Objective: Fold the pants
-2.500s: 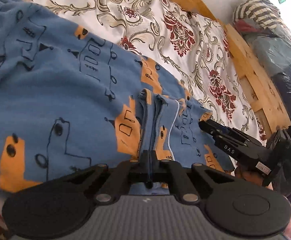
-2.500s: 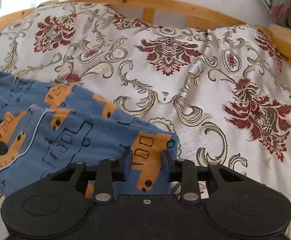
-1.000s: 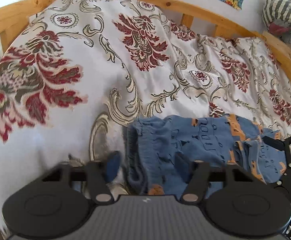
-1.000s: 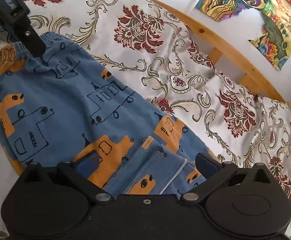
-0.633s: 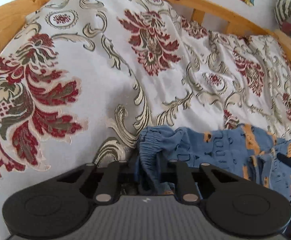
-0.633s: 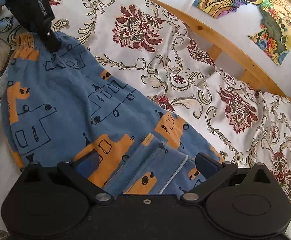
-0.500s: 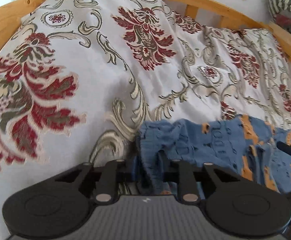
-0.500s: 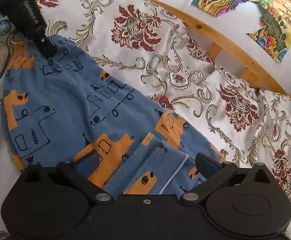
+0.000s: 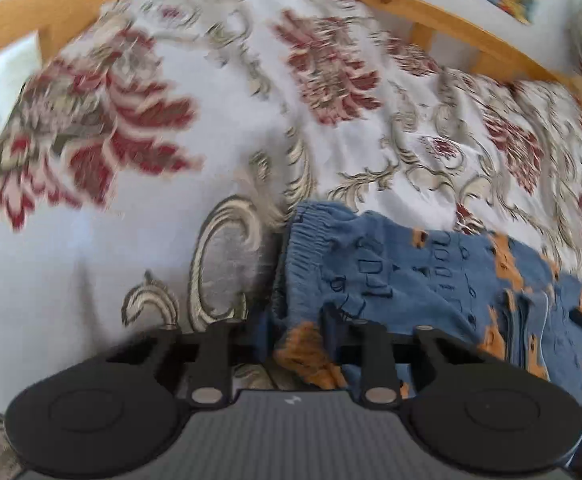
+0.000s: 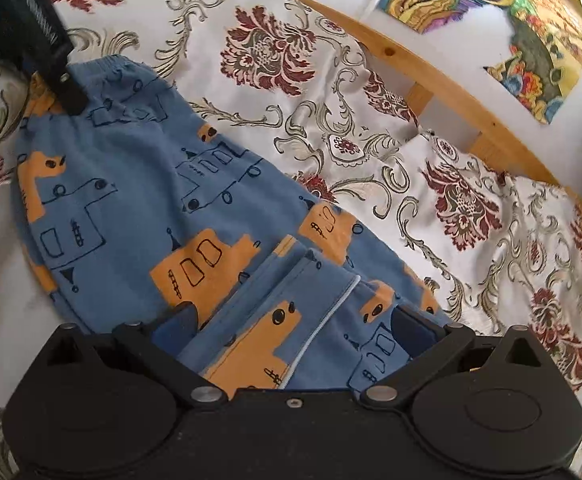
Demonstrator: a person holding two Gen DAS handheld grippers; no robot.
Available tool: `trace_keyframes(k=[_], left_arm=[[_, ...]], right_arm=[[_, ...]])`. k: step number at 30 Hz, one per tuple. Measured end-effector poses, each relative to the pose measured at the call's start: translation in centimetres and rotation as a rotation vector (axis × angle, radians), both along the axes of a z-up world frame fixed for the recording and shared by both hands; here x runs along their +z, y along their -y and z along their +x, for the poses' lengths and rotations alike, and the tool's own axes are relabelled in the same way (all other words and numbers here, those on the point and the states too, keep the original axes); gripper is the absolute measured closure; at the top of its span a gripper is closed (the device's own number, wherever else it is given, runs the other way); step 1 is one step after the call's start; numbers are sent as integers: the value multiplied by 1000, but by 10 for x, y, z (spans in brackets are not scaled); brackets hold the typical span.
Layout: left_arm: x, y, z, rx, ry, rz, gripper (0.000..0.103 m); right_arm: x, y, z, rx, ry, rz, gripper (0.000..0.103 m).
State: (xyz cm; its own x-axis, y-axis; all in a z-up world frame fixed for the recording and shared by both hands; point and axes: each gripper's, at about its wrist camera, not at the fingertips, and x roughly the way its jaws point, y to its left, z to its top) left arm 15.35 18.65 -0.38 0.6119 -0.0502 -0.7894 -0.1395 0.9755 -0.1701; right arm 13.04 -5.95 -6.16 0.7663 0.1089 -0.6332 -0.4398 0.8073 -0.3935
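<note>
Motion-blurred bedspread (image 9: 139, 128); pants (image 10: 131, 184) hems hidden beneath the right gripper (image 10: 291, 332) body.

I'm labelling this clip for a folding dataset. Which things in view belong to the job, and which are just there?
Part of the job:
- blue pants, partly folded
- left tool, shut on their waistband
- right tool, open over the folded leg ends
- floral bedspread beneath them

Just there:
- wooden bed frame
- paintings on the wall

Blue pants (image 10: 139, 200) on floral bedspread (image 10: 371, 152)
</note>
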Motion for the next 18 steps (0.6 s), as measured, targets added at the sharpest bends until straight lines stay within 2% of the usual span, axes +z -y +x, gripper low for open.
trace_keyframes(k=[2,6,10,14,17,18], left_arm=[[-1,-2,-1,27,6,-23,78],[1,6,-4,30,18,23,82],[10,23,-11,2,55,116,83],[22,50,-21,-68,119,252,83],[27,70,-29,-117,157,335,83],[28,77,-32,-132,166,360,83]], right_arm=[[0,1,0,-2,-1,11,1],[-1,1,-3,-2,14,10,1],[5,3,-6,1,42,30,1],[23,15,-5,-4,81,119,1],[38,31,9,8,45,223,1],[43,37,17,19,8,269,1]])
